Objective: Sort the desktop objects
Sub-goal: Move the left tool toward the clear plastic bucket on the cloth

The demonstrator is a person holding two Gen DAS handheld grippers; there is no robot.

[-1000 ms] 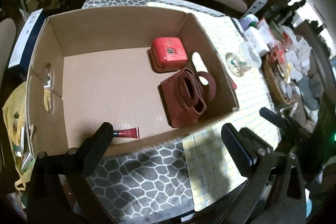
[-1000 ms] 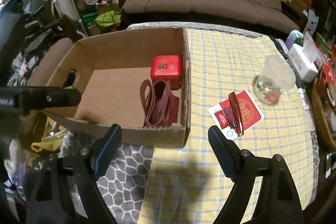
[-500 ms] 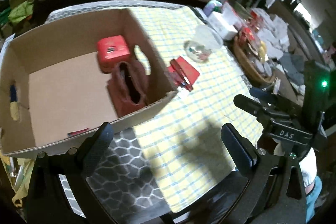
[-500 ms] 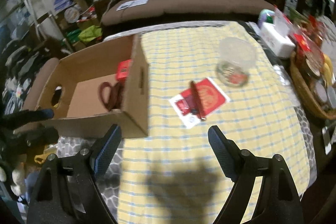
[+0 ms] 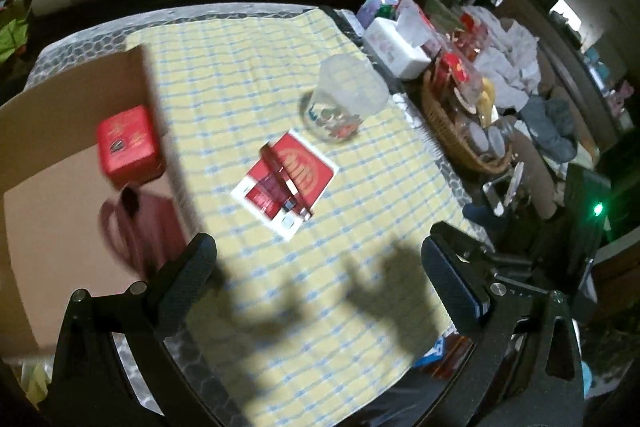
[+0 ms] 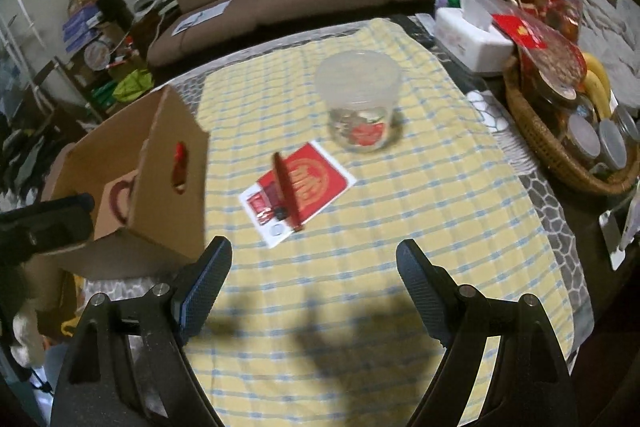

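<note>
A: Left wrist view: left tongs (image 5: 320, 263) spread wide, empty, above the bench (image 5: 248, 67). Red packet (image 5: 286, 181) with a pen (image 5: 282, 173) across it lies beside the cardboard box (image 5: 72, 163). Risk: pen rolls off when lifted. Motion blur obscures box contents.

B: Right wrist view: right tongs (image 6: 314, 265) equally wide, empty. Plastic jar (image 6: 360, 99) stands just beyond the packet; a careless reach could tip it. Jar contents unclear.

Open brown cardboard box (image 6: 160, 195) at left holding square red tin (image 5: 127, 143) and dark red leather pouch (image 5: 138, 223), flat red-and-white card (image 6: 298, 193) on yellow checked cloth, slim red pen (image 6: 287, 191) lying across it, clear lidded plastic jar (image 6: 360, 101) upright beyond
</note>
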